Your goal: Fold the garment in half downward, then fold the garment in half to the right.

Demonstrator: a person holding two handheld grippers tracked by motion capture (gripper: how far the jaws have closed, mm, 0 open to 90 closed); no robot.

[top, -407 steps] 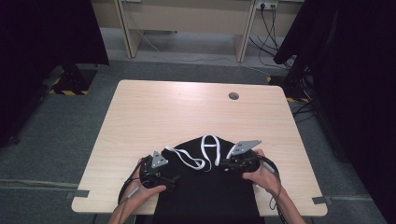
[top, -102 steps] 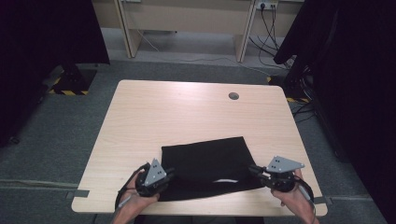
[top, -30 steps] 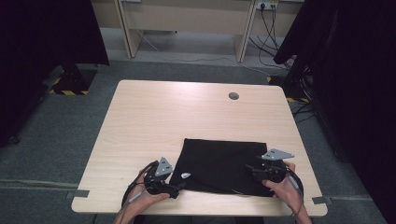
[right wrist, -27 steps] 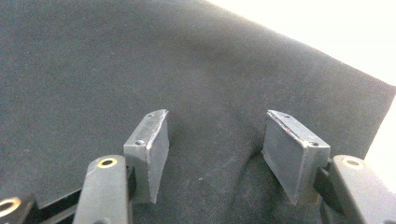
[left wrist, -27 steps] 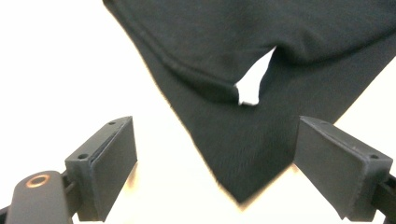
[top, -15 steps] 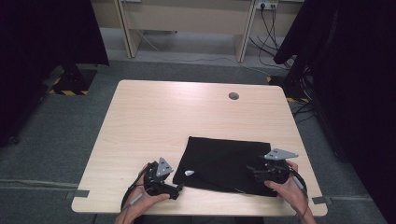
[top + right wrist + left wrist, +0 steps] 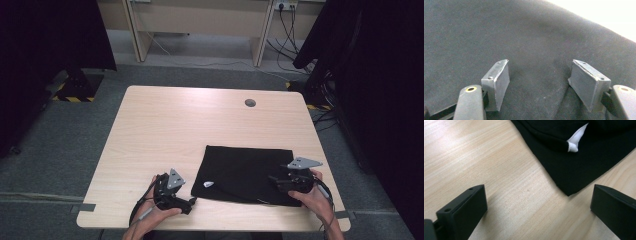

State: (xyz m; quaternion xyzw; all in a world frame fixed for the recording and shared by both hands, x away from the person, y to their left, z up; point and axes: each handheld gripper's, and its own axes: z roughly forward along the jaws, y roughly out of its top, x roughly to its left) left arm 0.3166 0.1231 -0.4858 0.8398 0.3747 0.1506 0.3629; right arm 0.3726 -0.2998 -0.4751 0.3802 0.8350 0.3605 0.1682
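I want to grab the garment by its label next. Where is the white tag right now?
In the high view the white tag lies on the folded black garment near its front-left corner, just right of the left hand-held gripper.

Matt black cloth (image 7: 250, 170) on smooth, seemingly wooden table (image 7: 175, 130).

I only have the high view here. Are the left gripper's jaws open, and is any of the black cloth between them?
Observer: The left gripper is wide open over bare table; the cloth's corner points into the gap, touching neither jaw.
Operator: What is that white speck on the cloth?
Observer: A small white tag poking out of a fold.
Operator: And the right gripper?
Observer: The right gripper is open too, jaws apart over flat cloth, pinching nothing.
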